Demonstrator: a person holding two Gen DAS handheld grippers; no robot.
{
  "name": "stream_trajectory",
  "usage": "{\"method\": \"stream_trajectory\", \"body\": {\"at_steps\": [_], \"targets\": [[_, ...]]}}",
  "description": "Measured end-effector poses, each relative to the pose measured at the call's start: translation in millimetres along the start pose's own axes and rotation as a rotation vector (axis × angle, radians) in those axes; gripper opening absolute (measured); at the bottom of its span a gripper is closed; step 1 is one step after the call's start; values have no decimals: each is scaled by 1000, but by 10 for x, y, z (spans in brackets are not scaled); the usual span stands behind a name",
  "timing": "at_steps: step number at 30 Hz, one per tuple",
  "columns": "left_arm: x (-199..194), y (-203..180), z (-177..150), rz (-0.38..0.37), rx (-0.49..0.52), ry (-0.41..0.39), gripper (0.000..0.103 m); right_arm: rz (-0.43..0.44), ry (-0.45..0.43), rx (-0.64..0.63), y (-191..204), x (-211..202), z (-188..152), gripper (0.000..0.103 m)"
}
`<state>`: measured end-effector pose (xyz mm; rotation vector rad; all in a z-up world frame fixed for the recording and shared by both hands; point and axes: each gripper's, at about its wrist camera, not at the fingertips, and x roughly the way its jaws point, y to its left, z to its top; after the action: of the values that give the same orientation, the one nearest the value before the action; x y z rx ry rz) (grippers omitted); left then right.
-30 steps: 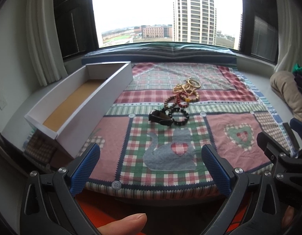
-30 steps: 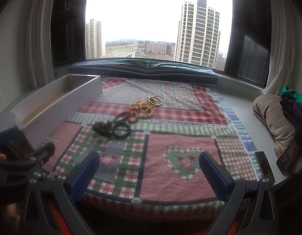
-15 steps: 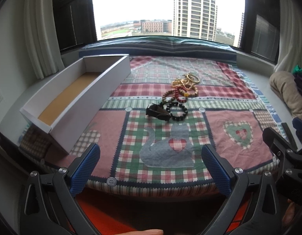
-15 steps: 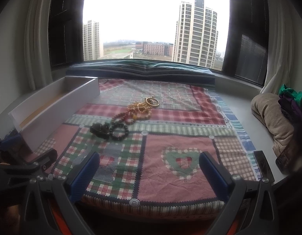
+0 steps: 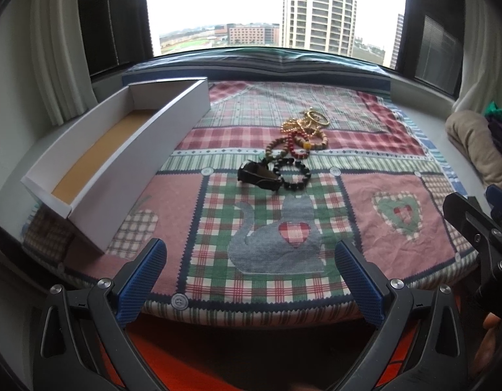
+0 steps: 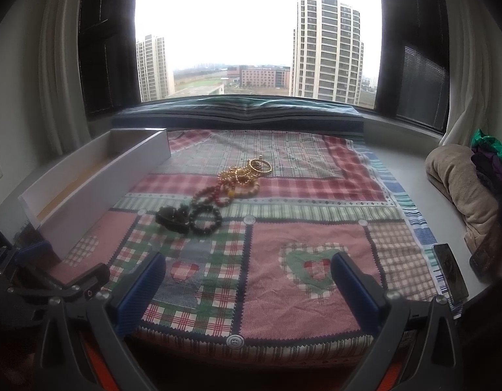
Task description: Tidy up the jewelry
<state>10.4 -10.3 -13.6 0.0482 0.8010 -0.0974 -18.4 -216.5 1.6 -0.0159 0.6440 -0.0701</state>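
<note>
Since a second earlier, both grippers had edged nearer the patchwork quilt (image 5: 365, 195). The left gripper (image 5: 249, 282) and right gripper (image 6: 247, 288) hovered over its near edge, ribbed blue pads spread apart, empty. Bare cloth lay ahead. Mid-quilt sat the tangled beaded jewelry (image 5: 293, 150); left, a long white drawer (image 5: 120, 176).

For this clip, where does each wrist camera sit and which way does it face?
Left wrist: on the left gripper, low at the quilt's near edge, facing the window; open blue jaws frame the cat patch, and the right gripper shows at the right edge.
Right wrist: on the right gripper, further right, same heading; open jaws, with the left gripper at lower left and a phone at right.
Shared: the jewelry pile, the white box, and the window.
</note>
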Motion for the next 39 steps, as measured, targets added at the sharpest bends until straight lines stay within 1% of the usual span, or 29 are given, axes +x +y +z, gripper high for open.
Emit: {"method": "stream_trajectory", "body": {"at_steps": [5, 9, 15, 18, 22, 28, 31, 36, 39], "targets": [[54, 22, 12, -12, -11, 10, 103, 10, -10, 12, -7, 25, 20, 103], [69, 26, 31, -26, -17, 8, 103, 58, 2, 48, -37, 78, 26, 103], [101, -2, 73, -13, -6, -2, 103, 104, 18, 82, -81, 151, 37, 103], [142, -17, 86, -12, -3, 5, 103, 72, 25, 67, -92, 187, 40, 103], [222, -10, 98, -3, 1, 18, 103, 7, 29, -5, -82, 248, 42, 103], [412, 205, 118, -19, -42, 56, 103, 13, 35, -15, -217, 356, 50, 103], [573, 307, 151, -23, -55, 84, 103, 7, 65, -18, -280, 506, 40, 103], [907, 347, 273, -68, -63, 149, 103, 53, 149, 36, -389, 842, 21, 103], [1112, 338, 407, -82, -64, 171, 102, 63, 197, 58, -435, 1035, -5, 103]]}}
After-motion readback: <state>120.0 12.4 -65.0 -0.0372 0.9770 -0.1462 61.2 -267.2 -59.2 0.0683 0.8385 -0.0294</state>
